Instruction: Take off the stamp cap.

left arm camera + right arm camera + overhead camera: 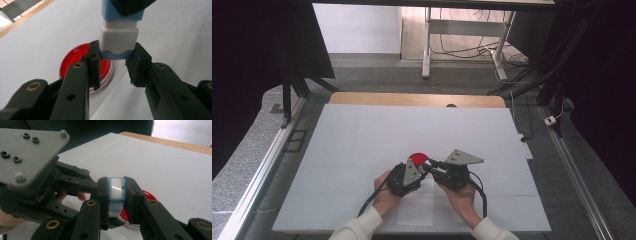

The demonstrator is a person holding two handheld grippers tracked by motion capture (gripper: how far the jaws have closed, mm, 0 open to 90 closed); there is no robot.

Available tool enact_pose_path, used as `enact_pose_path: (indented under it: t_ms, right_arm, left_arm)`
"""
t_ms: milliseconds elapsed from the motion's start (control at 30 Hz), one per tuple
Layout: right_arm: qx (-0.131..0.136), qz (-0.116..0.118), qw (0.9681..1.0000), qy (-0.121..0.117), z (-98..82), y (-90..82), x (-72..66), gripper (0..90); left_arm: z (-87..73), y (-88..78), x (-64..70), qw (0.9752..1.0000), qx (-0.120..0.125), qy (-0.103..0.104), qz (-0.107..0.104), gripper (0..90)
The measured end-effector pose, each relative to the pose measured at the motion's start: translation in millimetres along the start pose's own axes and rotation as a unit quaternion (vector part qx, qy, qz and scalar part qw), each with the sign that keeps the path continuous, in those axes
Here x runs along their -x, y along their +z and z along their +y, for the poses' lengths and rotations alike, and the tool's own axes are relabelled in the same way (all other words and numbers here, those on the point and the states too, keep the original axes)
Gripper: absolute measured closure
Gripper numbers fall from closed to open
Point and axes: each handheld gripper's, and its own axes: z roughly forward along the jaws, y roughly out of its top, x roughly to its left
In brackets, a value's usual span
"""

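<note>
Both claws clamp one blue-white block point(119, 37): left claw point(113, 63) at its end, right claw point(116, 195) mid-body, probably to pull it apart; red dish point(75, 60) at ten o'clock on tabletop point(362, 135).

Right gripper point(116, 195) clamps small blue-and-white plastic block point(116, 192); left gripper point(75, 185) grips it from the side, above red round dish point(147, 195) on white bench point(155, 162).

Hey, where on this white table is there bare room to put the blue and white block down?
The white table is bare along its whole far half up to the wooden edge, and down both sides. It is crowded only near the front middle, where the left gripper and right gripper both clamp the blue and white block above the red dish.
</note>
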Motion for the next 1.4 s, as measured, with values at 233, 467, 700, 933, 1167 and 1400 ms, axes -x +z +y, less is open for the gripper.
enact_pose_path:
  t_ms: [233, 467, 700, 933, 1167, 1400]
  right_arm:
    - [0.001, -0.003, 1.0000, -0.001, 0.2, -1.0, -0.8, 74.9]
    - [-0.003, -0.005, 1.0000, -0.003, -0.2, -0.6, -1.7, 74.8]
    - [-0.012, -0.004, 0.9999, -0.010, 0.3, 0.5, -2.1, 74.9]
    - [-0.017, -0.002, 0.9998, -0.008, -0.1, 1.2, -1.7, 74.8]
    - [-0.006, -0.002, 1.0000, 0.002, 0.1, -0.8, -1.1, 74.8]
    - [-0.016, 0.000, 0.9999, 0.000, 1.1, -0.8, -0.2, 74.8]
  left_arm:
    - [-0.5, -0.6, -1.3, 0.9999, 0.003, -0.009, -0.004, 65.8]
    - [-1.3, 0.0, -1.5, 0.9998, 0.001, -0.013, -0.013, 65.9]
    - [-1.6, 1.3, 0.4, 0.9999, -0.009, 0.009, -0.005, 66.0]
    - [-2.4, 1.3, -0.8, 0.9999, -0.008, 0.009, -0.009, 66.0]
    - [-3.4, -0.2, -3.7, 0.9997, 0.004, -0.010, -0.020, 66.0]
    - [-3.6, 0.5, -2.0, 0.9998, -0.001, 0.004, -0.018, 66.0]
